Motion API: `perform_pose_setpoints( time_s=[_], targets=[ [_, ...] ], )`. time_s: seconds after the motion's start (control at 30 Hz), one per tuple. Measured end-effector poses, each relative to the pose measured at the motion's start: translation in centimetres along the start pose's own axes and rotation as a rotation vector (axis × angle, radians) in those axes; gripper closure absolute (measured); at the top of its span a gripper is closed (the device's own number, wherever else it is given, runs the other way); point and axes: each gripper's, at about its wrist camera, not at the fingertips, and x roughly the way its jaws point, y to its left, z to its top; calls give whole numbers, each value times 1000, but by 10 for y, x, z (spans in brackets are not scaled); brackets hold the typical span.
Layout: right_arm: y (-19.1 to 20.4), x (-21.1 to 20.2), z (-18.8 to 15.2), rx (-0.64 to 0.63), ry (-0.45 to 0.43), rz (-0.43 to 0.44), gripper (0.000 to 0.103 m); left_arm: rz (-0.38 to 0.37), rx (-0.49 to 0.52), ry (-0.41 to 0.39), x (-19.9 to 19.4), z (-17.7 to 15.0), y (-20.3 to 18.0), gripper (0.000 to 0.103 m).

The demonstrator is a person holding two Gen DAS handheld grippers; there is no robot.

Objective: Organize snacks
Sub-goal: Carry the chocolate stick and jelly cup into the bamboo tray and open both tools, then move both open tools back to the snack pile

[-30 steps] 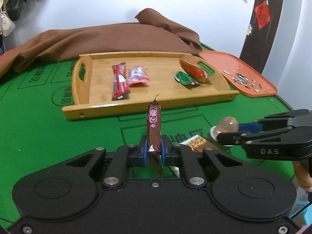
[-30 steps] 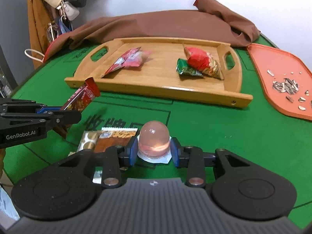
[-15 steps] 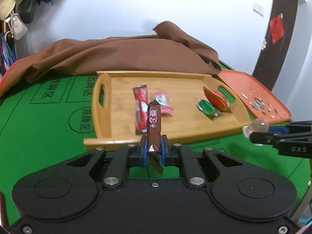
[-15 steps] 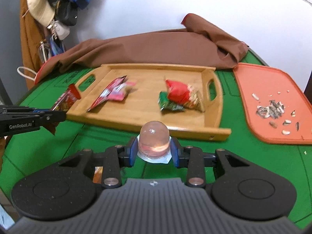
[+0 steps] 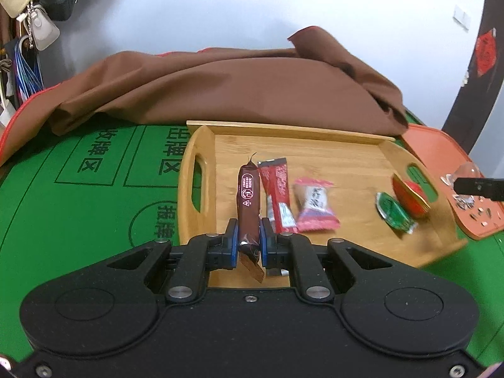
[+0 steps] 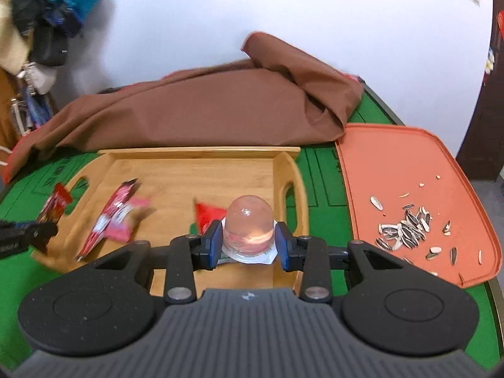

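Note:
My left gripper (image 5: 248, 239) is shut on a brown snack bar (image 5: 248, 197) held upright over the near left part of the wooden tray (image 5: 315, 135). In the tray lie a red stick packet (image 5: 278, 195), a pink candy (image 5: 315, 204), a green packet (image 5: 393, 212) and a red-yellow packet (image 5: 411, 195). My right gripper (image 6: 249, 241) is shut on a clear pink jelly cup (image 6: 250, 223), held over the near right part of the tray (image 6: 201, 152). The left gripper (image 6: 22, 237) shows at the left edge of the right wrist view, and the right gripper (image 5: 478, 186) at the right edge of the left wrist view.
A brown cloth (image 5: 236, 91) is heaped behind the tray on the green felt table (image 5: 78, 214). An orange tray (image 6: 409, 173) with sunflower seed shells (image 6: 406, 226) lies to the right. Bags hang on the wall at the left (image 5: 34, 15).
Both grippers have moved forward from the near table edge to over the tray, each still holding its snack. The packet on the felt below has dropped out of view.

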Motion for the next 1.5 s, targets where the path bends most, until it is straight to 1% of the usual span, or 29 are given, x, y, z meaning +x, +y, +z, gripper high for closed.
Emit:
perform_pose_setpoints(
  time_s=[0.13,0.23,0.4,0.57,0.7,0.8,1.17,1.27,1.3,1.37,1.4,1.43,1.5],
  targets=[
    [-2,34,20,37,53,-18,63,17,-10,27,18,7,1,91],
    [-2,58,29,50,68,-31,63,31,-9,40,29,11,0,91],
    [-1,92,38,79,91,-39,63,46,-2,54,42,14,-2,91],
    [0,113,38,93,127,-44,62,52,8,62,49,15,-6,91],
    [1,123,35,86,147,-48,62,58,18,72,53,14,-8,91],
    [1,126,33,88,154,-42,65,56,21,75,55,12,-10,91],
    [2,125,32,68,147,-48,65,43,30,82,65,11,-14,91],
    [3,125,32,69,151,-48,64,38,35,80,66,11,-16,91],
    [3,124,33,72,152,-47,61,36,30,77,66,12,-16,90],
    [2,123,33,80,148,-39,61,35,20,69,65,12,-16,86],
    [1,121,33,81,145,-35,59,36,19,66,65,13,-16,78],
    [1,120,34,80,141,-34,47,36,21,63,64,13,-17,70],
    [2,115,34,77,131,-28,47,35,27,54,60,12,-17,63]
  ],
)
